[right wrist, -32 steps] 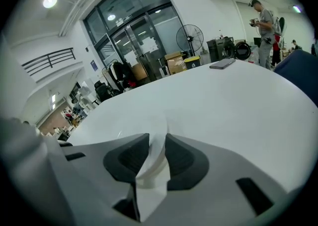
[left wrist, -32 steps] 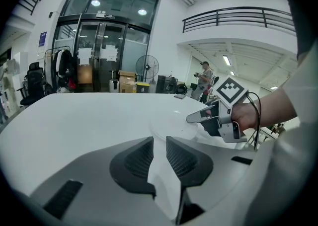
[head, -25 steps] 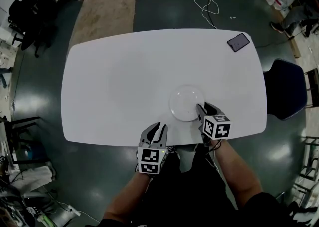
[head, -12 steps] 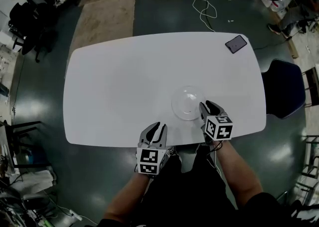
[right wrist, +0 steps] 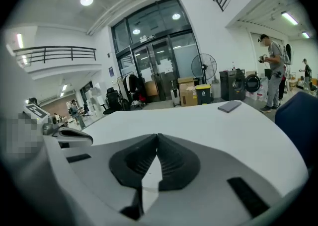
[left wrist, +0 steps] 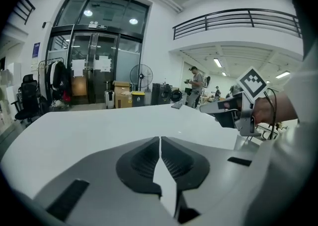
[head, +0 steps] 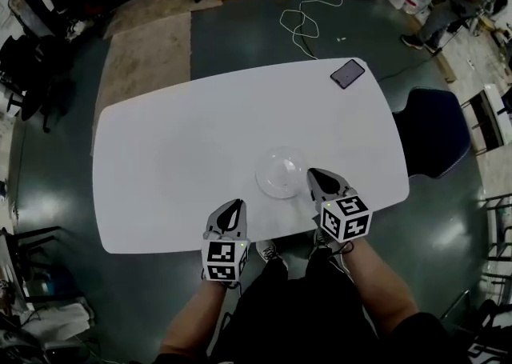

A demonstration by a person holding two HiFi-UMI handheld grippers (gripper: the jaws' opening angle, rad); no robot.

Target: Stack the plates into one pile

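Glassy pale plates (head: 280, 172) sit as one pile near the 5 o'clock edge of the white table (head: 176, 154). Both the left gripper (head: 231, 206) and right gripper (head: 314, 174) have just pressed together, empty. The right one, earlier at the rim, is now just off it at 3 o'clock.

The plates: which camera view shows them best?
The head view. It looks down on the plates, round and pale, near the person's edge of the table. Whether it is one plate or several cannot be told. Neither gripper view shows the plates, only table top and the room.
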